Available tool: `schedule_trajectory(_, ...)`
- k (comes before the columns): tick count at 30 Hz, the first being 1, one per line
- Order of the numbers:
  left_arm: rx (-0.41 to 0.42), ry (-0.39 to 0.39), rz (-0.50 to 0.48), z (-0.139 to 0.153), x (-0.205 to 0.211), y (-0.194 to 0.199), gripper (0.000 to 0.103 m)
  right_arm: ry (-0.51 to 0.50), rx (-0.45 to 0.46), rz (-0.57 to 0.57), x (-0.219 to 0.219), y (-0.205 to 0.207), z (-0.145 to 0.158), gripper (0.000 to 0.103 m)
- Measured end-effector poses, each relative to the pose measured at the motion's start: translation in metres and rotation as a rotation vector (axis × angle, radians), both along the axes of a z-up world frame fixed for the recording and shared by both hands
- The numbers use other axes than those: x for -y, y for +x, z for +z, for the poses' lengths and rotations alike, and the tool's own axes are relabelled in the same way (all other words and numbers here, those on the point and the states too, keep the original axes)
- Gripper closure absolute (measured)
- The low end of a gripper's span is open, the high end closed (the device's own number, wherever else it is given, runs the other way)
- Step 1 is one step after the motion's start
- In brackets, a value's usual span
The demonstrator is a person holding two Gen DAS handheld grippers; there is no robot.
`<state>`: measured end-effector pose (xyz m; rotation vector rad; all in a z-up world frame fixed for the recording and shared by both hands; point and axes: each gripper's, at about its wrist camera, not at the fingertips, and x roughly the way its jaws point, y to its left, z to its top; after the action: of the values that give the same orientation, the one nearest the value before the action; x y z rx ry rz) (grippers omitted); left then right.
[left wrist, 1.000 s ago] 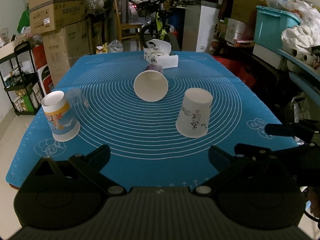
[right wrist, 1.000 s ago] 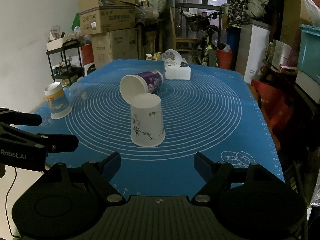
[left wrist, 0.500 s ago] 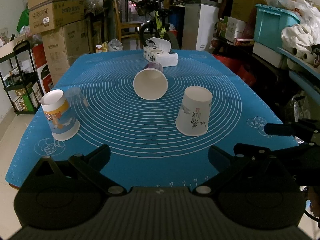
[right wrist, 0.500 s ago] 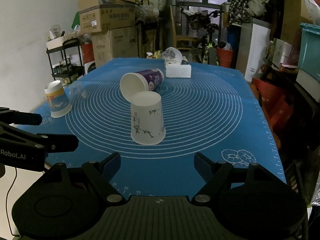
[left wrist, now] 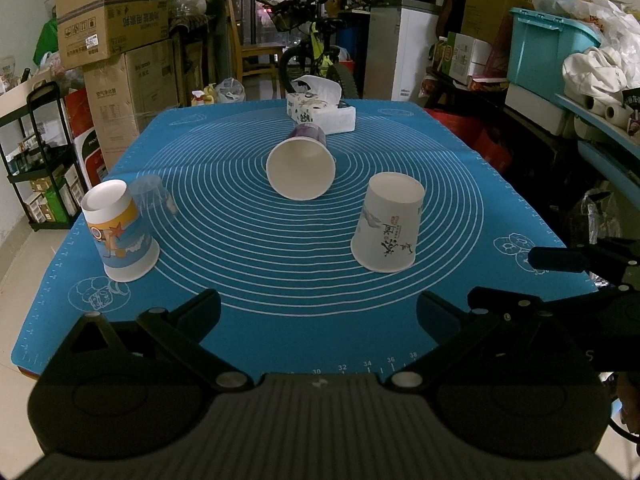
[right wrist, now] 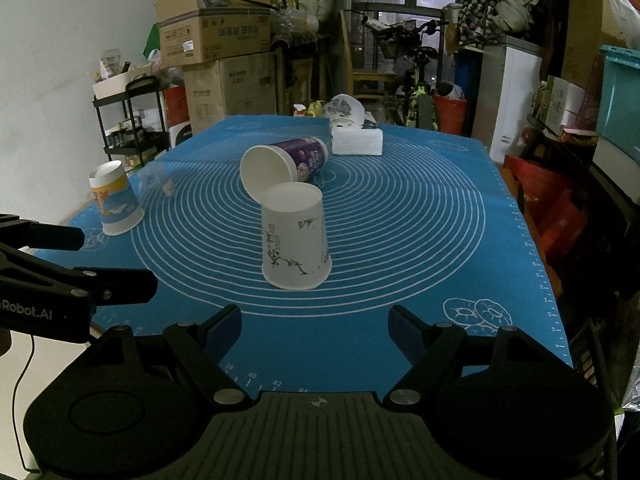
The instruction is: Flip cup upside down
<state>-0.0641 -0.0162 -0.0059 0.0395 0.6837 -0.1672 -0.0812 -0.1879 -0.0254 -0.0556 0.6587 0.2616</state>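
Note:
A purple paper cup [left wrist: 301,168] lies on its side mid-mat, mouth toward me; it also shows in the right wrist view [right wrist: 280,166]. A white cup with ink drawings [left wrist: 388,229] stands upside down to its right, nearest my right gripper [right wrist: 316,322]. A blue and orange cup [left wrist: 118,232] stands upside down at the left, also in the right wrist view [right wrist: 116,204]. A clear plastic cup [left wrist: 154,196] lies behind it. My left gripper [left wrist: 318,306] is open and empty at the mat's near edge. My right gripper is open and empty too.
A blue silicone mat [left wrist: 240,272] covers the table. A tissue box [left wrist: 322,114] stands at the far end. Cardboard boxes [left wrist: 116,32] and a black shelf [left wrist: 36,152] are left, a bicycle [left wrist: 316,52] behind, bins and shelves [left wrist: 552,52] right.
Both grippers have drifted very slightly; the view is almost the same. No cup has moved.

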Motion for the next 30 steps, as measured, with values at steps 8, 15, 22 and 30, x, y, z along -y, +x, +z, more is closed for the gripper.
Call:
schedule_trajectory(8,-0.006,-0.002,0.003,-0.0005,-0.0007,0.0007,0.0,0.001,0.0,0.001,-0.0002,-0.0002,0.0001,0.02)
schedule_trajectory(15,-0.008,-0.001,0.001,-0.0005,-0.0006,0.0003,0.0,0.005,-0.007,0.0,-0.0007,-0.0008,-0.0007,0.02)
schedule_trajectory(22,-0.009,0.001,-0.001,-0.0002,-0.0006,0.0007,0.0,0.005,-0.009,0.0,-0.001,-0.0015,-0.0014,0.02)
schedule_trajectory(30,-0.011,0.0,-0.003,-0.0003,-0.0005,0.001,0.0,0.007,-0.011,0.0,-0.0017,-0.0026,-0.0025,0.02)
